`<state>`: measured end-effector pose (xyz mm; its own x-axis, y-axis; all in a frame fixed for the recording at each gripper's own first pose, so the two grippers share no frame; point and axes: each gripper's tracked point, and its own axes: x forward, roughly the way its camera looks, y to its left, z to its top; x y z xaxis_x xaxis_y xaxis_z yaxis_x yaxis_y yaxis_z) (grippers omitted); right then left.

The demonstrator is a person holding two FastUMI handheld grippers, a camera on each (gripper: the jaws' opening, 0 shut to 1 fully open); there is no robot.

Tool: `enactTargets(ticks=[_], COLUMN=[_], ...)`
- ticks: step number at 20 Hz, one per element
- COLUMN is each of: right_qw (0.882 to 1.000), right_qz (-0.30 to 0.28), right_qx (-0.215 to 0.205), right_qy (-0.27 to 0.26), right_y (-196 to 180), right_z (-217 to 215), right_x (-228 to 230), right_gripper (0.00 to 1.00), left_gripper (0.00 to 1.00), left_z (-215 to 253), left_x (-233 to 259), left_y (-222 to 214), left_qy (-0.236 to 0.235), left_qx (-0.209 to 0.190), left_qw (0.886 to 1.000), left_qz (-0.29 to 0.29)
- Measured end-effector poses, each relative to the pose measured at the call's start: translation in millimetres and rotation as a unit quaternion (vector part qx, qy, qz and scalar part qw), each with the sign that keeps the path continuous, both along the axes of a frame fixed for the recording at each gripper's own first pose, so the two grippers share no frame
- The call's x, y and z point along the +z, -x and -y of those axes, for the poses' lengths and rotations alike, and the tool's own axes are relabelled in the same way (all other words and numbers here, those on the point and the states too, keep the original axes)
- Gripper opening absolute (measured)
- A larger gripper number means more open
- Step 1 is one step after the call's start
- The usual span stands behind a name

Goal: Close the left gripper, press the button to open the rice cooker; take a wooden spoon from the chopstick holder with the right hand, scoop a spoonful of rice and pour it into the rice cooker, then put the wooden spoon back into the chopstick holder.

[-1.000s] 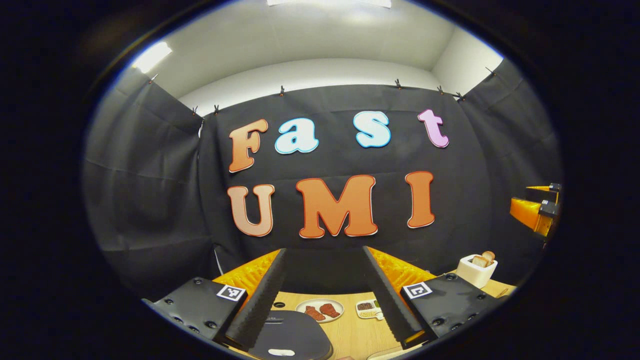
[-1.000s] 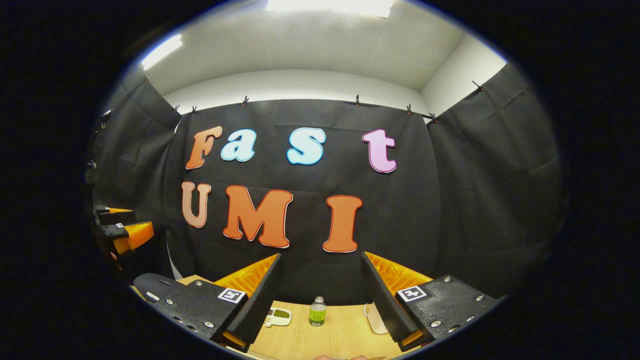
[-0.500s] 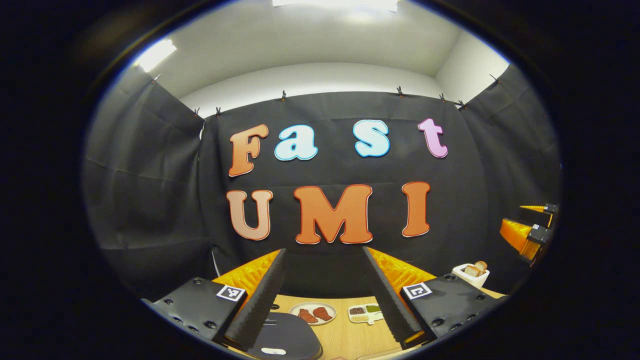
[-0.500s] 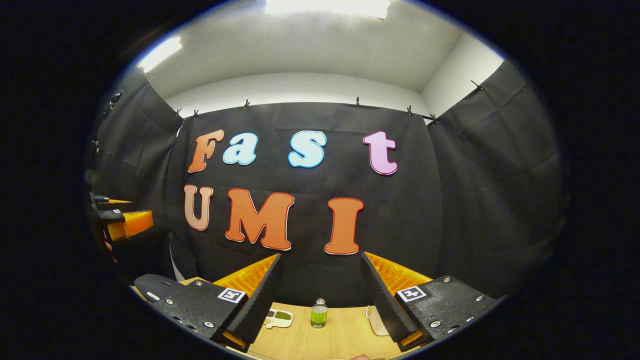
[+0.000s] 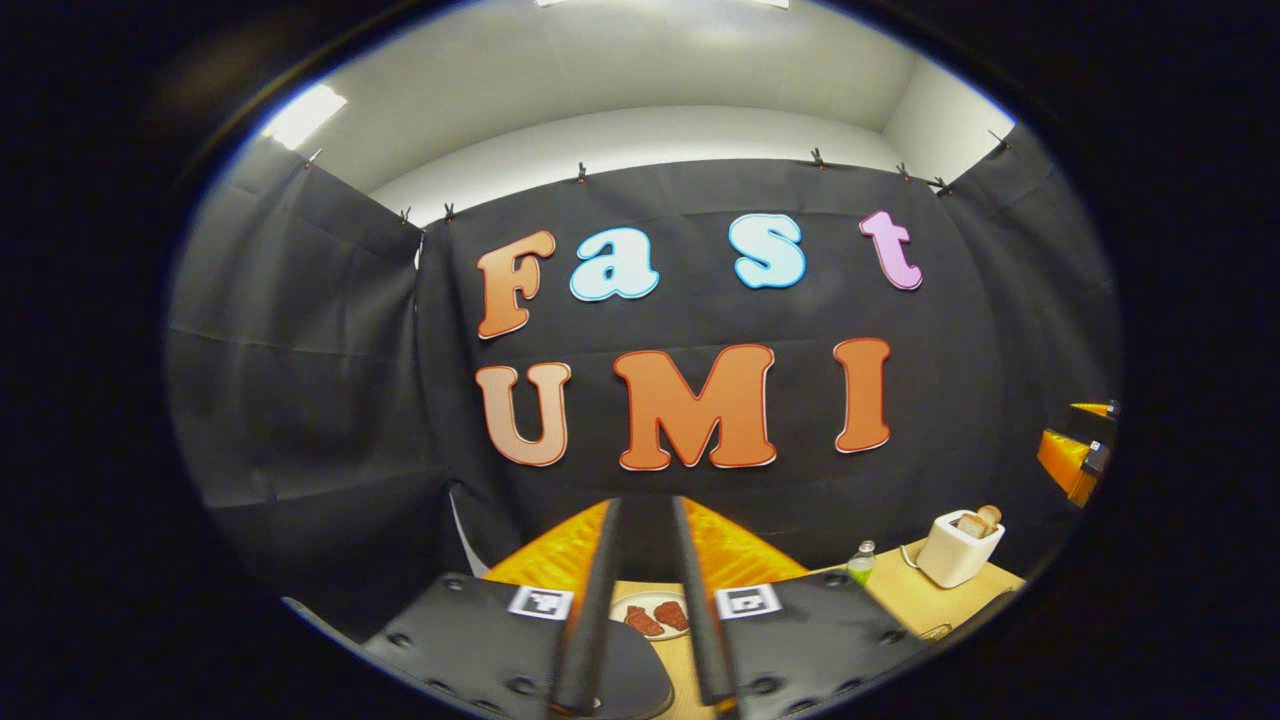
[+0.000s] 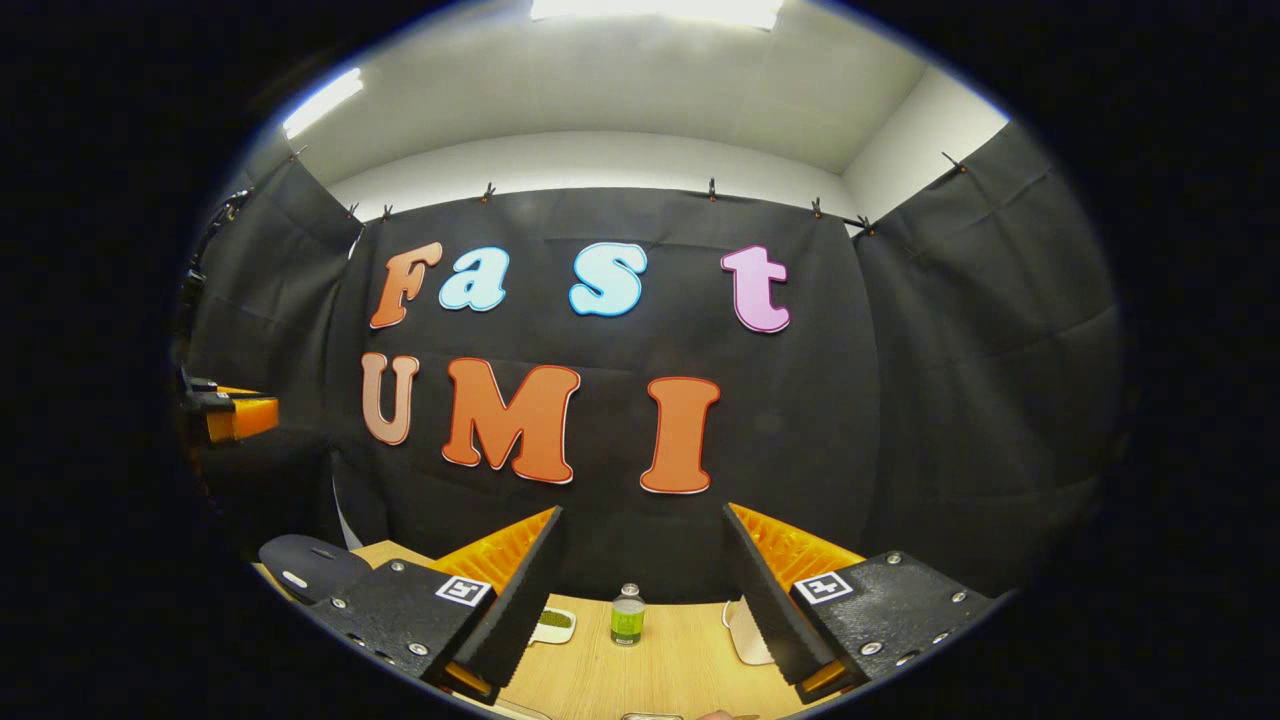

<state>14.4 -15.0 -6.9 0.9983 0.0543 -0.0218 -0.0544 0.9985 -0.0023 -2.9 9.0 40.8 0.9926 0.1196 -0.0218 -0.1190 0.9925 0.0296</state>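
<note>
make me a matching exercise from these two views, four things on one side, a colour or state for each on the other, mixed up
Things:
1. bottle
2. plate
3. toaster
4. right gripper

Colour or state:
a. white, with bread sticking out of the top
b. fingers wide apart
c. green in its lower part, pale cap
d. carries reddish pieces

Pairs: 1-c, 2-d, 3-a, 4-b
</note>
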Motion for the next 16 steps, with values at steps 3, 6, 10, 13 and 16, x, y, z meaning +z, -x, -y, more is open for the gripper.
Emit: enactTargets(ticks=[3,6,10,13,16], right_qw=[1.0,1.0,0.999,0.998,0.997], right_qz=[-0.008,-0.021,-0.038,-0.05,-0.067], right_qx=[-0.008,-0.015,-0.024,-0.032,-0.043], right_qy=[0.003,0.004,0.004,0.004,0.01], right_y=[2,9,10,13,19], right_z=[8,18,26,31,37], right_x=[-6,-13,-21,-31,-42], right_gripper=[0.94,0.94,0.96,0.94,0.94], left_gripper=[0.11,0.0,0.05,0.05,0.05], left_z=[-2,-13,-23,-27,-28], left_x=[-23,-69,-146,-196,-223], left_y=[-7,-17,-12,0,9], left_qy=[0.031,0.072,0.086,0.118,0.137], left_qx=[0.004,0.005,0.007,0.012,0.027], left_qw=[0.999,0.988,0.944,0.897,0.863], left_qz=[-0.043,-0.138,-0.318,-0.425,-0.486])
